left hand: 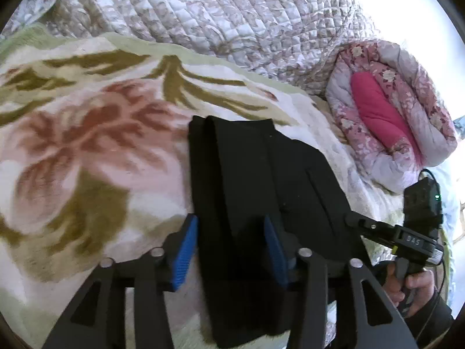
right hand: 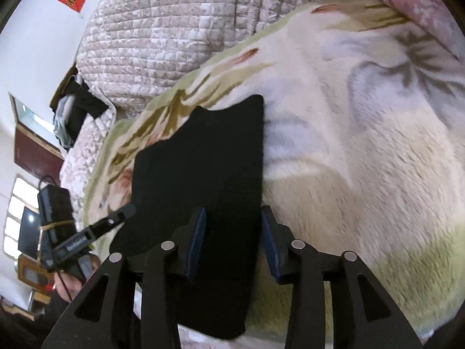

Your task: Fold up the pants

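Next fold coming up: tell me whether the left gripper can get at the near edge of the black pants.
Probably yes: the left gripper is open, its blue pads straddling the black pants on the floral blanket, nothing between.

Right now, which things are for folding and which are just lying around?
For folding: black folded pants, left gripper, right gripper.

Just lying about: grey quilted bedspread, rolled pink flowery quilt. The fluffy flower-patterned blanket is only underneath.

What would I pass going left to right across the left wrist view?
Flowered blanket → black pants → rolled pink quilt. The other gripper reaches in from the right, low down.
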The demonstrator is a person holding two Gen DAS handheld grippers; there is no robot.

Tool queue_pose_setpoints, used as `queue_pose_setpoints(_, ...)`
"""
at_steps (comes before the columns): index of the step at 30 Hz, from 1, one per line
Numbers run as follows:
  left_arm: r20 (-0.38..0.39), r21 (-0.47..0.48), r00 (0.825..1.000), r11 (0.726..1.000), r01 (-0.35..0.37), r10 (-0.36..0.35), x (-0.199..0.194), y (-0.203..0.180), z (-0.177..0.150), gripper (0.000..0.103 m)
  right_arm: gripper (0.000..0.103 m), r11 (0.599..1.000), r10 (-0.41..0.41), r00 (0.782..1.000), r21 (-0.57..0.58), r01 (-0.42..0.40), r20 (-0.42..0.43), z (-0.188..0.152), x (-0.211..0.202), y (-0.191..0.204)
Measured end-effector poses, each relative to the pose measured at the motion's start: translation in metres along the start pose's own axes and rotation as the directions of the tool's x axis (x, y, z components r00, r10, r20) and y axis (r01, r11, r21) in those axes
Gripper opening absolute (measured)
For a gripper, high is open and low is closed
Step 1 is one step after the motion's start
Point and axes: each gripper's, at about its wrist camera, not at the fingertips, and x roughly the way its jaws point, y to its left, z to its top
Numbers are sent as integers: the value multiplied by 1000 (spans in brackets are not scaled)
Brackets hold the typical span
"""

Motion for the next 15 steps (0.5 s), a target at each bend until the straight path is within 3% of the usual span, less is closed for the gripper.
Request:
queue_pose_setpoints(3,13,-15,1000,1000,-2,2,3,-2,-1,55,40,1000,22,1000,1,-22,-4,0,1,2)
queue_pose_setpoints(5,17,-13,1000,1000,-9,9,4,-4,1,45,39,1000,14,1000,-16,-14,-10,1,4,4)
queue_pose_setpoints(9,30,5,999,999,-40,40,1,-14,9,30,20,1000,13,1000,-12,-13,-20,13,9,7)
queue_pose_setpoints(15,97,50,995,998,-41,36,-23,-23,25,19,17,994,58,997,-95,-54,41,30,-10,46)
